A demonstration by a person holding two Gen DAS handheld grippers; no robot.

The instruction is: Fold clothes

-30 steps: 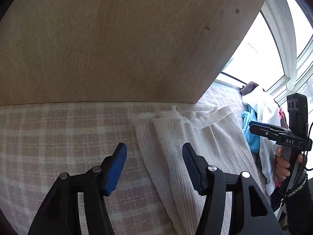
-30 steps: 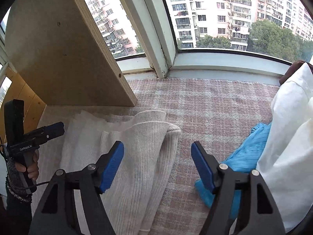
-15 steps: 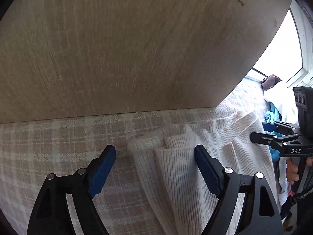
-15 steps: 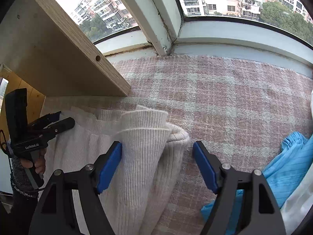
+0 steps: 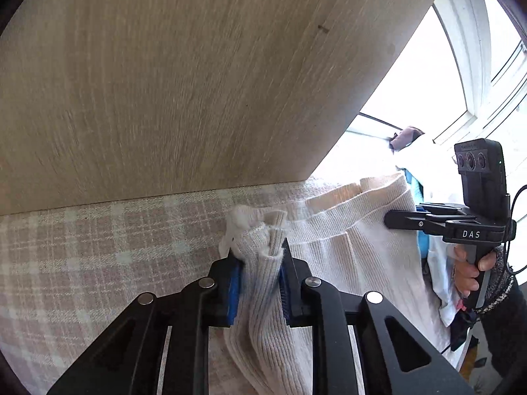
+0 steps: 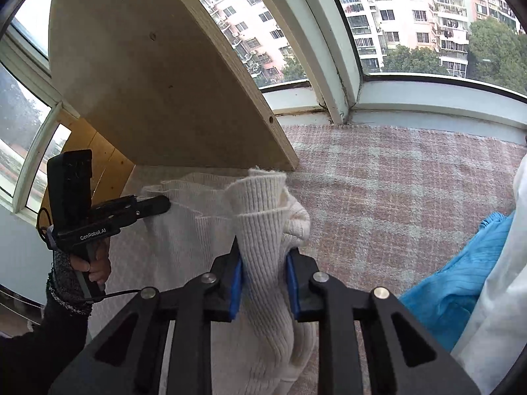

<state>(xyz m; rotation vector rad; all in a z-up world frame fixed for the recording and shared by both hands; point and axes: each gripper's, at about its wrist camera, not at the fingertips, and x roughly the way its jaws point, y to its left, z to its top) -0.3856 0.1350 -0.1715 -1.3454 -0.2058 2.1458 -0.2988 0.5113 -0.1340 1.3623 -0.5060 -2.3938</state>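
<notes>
Gripping the cream ribbed knit garment at both ends, you have your left gripper clenched on a bunched corner and your right gripper clamped on the opposite bunched edge. It lies stretched between them on the pink plaid cloth, just below the wooden board. A blue garment sits nearby at your right.

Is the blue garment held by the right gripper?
No, the right gripper is shut on the cream knit garment; the blue garment lies apart on its right.
</notes>
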